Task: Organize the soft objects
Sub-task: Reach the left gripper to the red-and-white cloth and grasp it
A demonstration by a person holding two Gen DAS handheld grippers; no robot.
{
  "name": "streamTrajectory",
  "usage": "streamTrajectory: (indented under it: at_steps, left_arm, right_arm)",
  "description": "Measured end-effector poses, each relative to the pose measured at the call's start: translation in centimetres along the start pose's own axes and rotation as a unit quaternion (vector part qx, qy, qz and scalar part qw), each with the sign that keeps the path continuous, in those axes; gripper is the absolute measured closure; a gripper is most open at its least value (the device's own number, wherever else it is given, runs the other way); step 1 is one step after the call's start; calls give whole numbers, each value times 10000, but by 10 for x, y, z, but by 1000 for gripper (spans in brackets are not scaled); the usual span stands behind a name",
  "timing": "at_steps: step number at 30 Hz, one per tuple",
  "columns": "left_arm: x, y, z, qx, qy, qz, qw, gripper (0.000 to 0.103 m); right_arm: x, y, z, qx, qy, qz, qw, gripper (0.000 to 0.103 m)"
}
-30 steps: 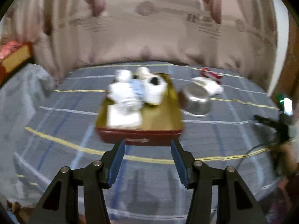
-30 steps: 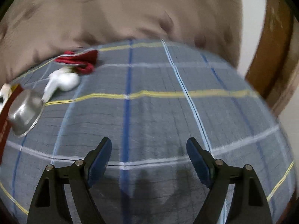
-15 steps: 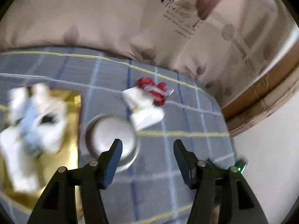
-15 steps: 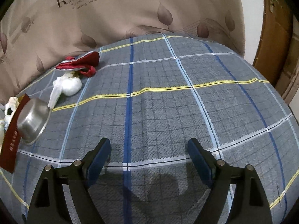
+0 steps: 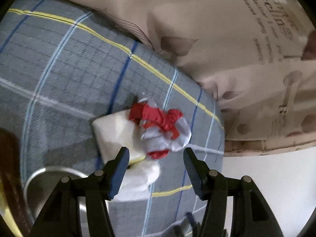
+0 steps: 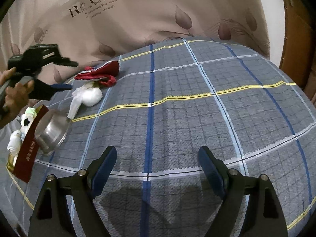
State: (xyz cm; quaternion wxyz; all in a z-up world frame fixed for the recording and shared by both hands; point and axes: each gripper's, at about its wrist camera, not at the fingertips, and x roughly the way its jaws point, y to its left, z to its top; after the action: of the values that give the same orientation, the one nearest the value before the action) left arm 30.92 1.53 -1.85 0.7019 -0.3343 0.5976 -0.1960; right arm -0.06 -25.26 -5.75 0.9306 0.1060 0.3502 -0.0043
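Note:
A crumpled red and white cloth (image 5: 158, 118) lies on the blue-grey checked bedspread (image 5: 69, 75) near its far edge, overlapping a white rolled sock (image 5: 116, 130). My left gripper (image 5: 156, 152) hovers open just short of this pile, with nothing pressed between its fingers. The right wrist view shows the same red cloth (image 6: 100, 73) and white sock (image 6: 89, 96) at the far left, with the left gripper (image 6: 67, 76) held above them by a hand (image 6: 15, 98). My right gripper (image 6: 158, 162) stands open over bare bedspread.
A steel bowl (image 6: 51, 132) lies tipped beside a dark red tray (image 6: 27, 150) that holds several white soft items (image 6: 25, 120). The bowl (image 5: 51, 179) is just left of my left gripper. A beige leaf-print curtain (image 6: 158, 9) hangs behind the bed. A wooden door frame (image 6: 296, 39) stands at right.
My left gripper swung right from the tray, past the bowl, to the red and white cloth pile, rolling as it went, and its jaws widened a little. The right gripper stayed nearly still.

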Motion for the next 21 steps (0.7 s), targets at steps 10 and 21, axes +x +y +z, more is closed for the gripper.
streamTrajectory:
  at_steps: [10, 21]
  left_arm:
    - [33, -18, 8, 215, 238, 95, 9994, 45]
    - [53, -30, 1, 414, 223, 287, 9985, 96]
  right_arm:
    - [0, 0, 1, 8, 12, 164, 9999, 20]
    - [0, -1, 1, 36, 17, 193, 9998, 20]
